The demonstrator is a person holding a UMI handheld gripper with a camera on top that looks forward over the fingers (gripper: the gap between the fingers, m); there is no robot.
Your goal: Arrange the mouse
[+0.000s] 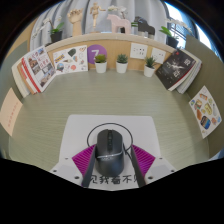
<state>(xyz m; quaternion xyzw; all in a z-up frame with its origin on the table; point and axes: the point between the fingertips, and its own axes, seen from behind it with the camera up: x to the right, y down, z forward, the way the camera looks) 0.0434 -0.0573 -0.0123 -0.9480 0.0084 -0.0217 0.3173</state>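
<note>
Gripper view: a black mouse (110,150) lies on a white sheet (85,128) spread on the pale green table (60,100). Its long axis runs straight along the line of the fingers, one rounded end toward the shelf at the back and the other toward the camera; which end is the front cannot be told. The gripper (110,160) has a magenta pad (82,159) at each flank of the mouse, right against its sides, so the fingers appear closed on it. Chinese lettering is printed on the sheet just below the mouse. Beyond, three small potted plants (122,62) stand in a row against a wooden shelf (120,47), with a purple card (94,53) behind them. Open booklets (45,64) lean to either side.
</note>
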